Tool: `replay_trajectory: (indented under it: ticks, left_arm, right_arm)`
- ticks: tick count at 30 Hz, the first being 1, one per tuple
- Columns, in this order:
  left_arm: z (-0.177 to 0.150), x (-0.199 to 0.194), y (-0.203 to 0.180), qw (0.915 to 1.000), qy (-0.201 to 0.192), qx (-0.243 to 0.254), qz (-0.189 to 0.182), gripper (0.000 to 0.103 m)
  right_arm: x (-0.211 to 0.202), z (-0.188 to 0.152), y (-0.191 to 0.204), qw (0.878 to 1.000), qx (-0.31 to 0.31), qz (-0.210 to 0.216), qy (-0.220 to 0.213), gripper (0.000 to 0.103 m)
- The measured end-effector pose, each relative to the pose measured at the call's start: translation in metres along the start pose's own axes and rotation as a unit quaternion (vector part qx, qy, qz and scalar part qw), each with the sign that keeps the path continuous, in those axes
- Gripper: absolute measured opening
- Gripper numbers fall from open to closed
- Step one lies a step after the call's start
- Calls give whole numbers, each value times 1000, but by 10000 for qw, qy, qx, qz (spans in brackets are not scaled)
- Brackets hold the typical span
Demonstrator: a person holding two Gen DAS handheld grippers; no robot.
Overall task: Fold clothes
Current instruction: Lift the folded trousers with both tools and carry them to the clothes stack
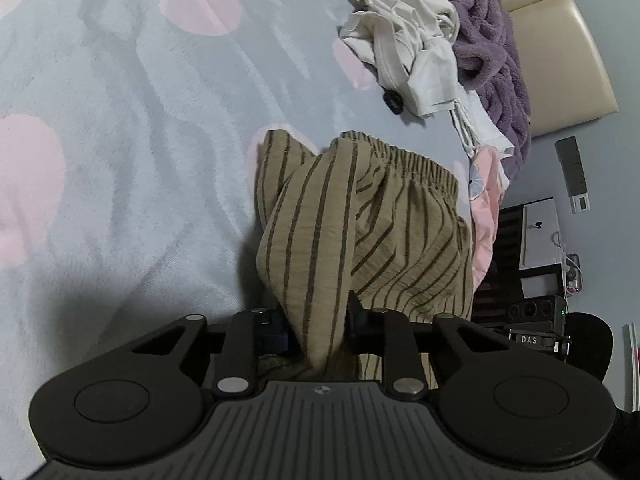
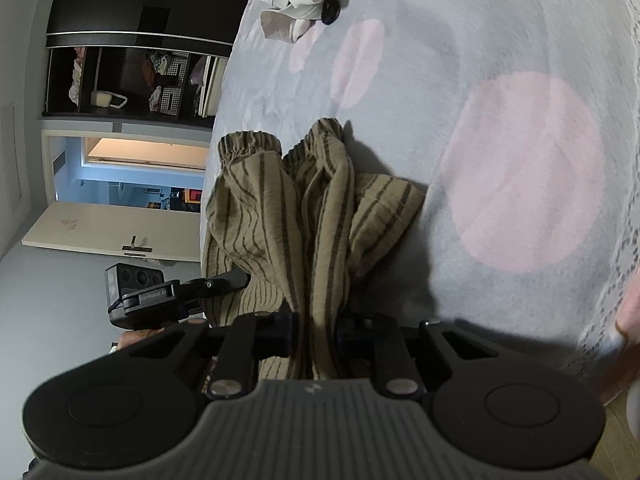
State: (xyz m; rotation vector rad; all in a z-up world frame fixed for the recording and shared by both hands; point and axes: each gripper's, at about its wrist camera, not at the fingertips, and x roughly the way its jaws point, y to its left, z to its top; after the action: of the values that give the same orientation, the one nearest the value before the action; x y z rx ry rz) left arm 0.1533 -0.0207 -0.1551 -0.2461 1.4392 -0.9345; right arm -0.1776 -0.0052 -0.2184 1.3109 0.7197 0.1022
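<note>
Left gripper (image 1: 318,326): clenched on a bunched fold of the striped pants (image 1: 360,216). Right gripper (image 2: 316,326): same, jaws pinching a gathered ridge of the pants (image 2: 288,216).

Pants run straight out from both grippers, away from the person, across the bed (image 1: 120,120). Elastic waistband (image 1: 404,160) at the far end, seen in the right view too (image 2: 248,142). So long axis = along both grippers' fingers, not across them.

The left gripper's body shows at left in the right view, just beside the cloth. Both hold the near end, close together; neither clearly nearer the waistband.

My read: cloth is bunched, not flat. Next move needs the grippers to spread apart sideways to open the near edge before any fold.

Unfolded pile (image 1: 408,52) sits well beyond, near the far edge of the bed.
</note>
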Motion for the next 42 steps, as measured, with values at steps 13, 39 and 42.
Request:
replay_trajectory:
  ticks: [13, 39, 42]
  left_arm:
    - [-11, -22, -19, 9994, -226, 254, -51, 12]
    - [-56, -108, -73, 9935, -1004, 524, -58, 9]
    - [-68, -122, -79, 9927, -1094, 516, 17, 9]
  right_arm:
    - [-11, 4, 14, 9995, -236, 106, -207, 11]
    - [-35, 2, 79, 9960, -633, 635, -10, 11]
    - [-37, -3, 92, 9950, -713, 698, 92, 11]
